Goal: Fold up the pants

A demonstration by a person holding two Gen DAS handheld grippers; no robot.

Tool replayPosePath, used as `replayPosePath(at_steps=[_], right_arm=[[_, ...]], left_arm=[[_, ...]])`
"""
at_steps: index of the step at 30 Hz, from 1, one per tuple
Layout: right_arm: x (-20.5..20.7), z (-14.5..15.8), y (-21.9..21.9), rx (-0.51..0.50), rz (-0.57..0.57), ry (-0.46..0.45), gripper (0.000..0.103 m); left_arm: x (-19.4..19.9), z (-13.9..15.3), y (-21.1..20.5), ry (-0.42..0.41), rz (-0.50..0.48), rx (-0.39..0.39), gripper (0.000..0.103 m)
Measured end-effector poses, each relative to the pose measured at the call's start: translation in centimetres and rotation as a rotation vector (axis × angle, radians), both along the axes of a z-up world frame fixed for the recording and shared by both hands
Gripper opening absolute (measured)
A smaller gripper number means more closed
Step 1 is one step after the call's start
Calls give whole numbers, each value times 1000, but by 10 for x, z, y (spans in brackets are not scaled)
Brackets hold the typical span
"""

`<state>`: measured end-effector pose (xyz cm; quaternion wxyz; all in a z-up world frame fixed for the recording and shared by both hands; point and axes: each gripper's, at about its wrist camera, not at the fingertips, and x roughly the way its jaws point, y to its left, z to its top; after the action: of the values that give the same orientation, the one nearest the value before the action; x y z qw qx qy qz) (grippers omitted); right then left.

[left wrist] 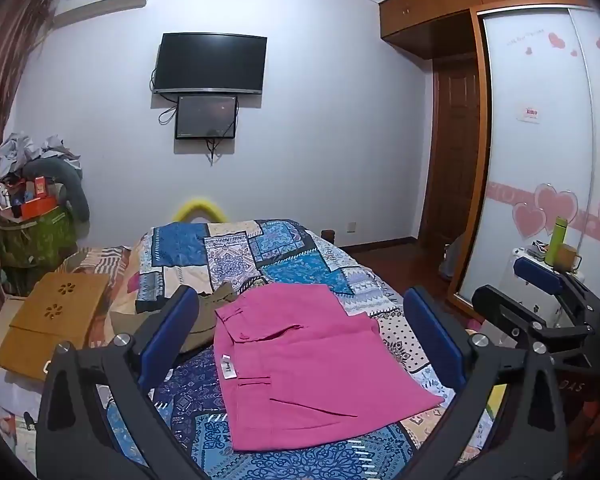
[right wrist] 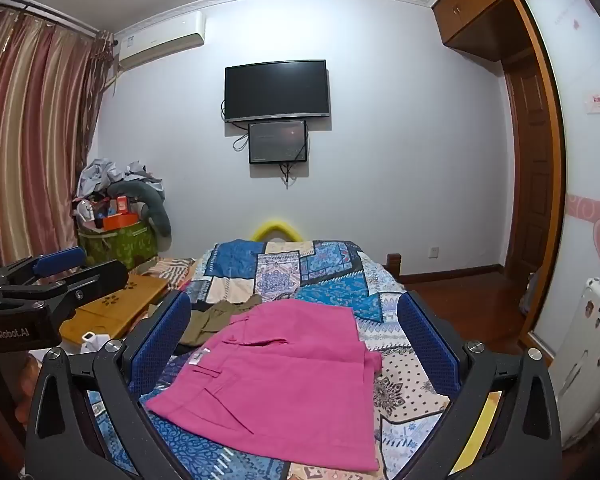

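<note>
Pink pants point(left wrist: 316, 364) lie folded into a flat block on the patchwork quilt point(left wrist: 228, 256) that covers my bed, waistband and white label toward my left side. Both of my claws hang above the near end of the bed with nothing in them. My left claw point(left wrist: 304, 332) has its blue pads point(left wrist: 168, 336) spread wide, and the pants show in the gap between them without touching either. My right claw point(right wrist: 296, 344) stands just as wide apart, its pads point(right wrist: 428, 344) clear of the cloth too; from its camera the pants point(right wrist: 284, 384) fill the space between the fingers. Each claw shows at the edge of the other's view.

Just beyond the pants, touching their far left corner, sits a crumpled olive garment point(left wrist: 204, 312). A wooden board point(left wrist: 56, 312) with flower cutouts rests on the left side of the bed. On the far wall hangs a dark television point(left wrist: 210, 62) with a smaller screen point(left wrist: 206, 117) under it.
</note>
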<state>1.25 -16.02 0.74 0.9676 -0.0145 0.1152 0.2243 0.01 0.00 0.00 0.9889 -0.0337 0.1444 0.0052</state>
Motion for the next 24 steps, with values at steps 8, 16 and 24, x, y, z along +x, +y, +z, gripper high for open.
replayPosePath(at_steps=[8, 16, 24], right_arm=[[0, 0, 1, -3, -1, 0, 103], [1, 0, 0, -3, 0, 3, 103], [1, -1, -2, 2, 0, 2, 103]], left_arm=[[-1, -1, 0, -2, 2, 4, 103], [2, -5, -1, 2, 2, 17, 103], [2, -4, -1, 0, 0, 17, 103]])
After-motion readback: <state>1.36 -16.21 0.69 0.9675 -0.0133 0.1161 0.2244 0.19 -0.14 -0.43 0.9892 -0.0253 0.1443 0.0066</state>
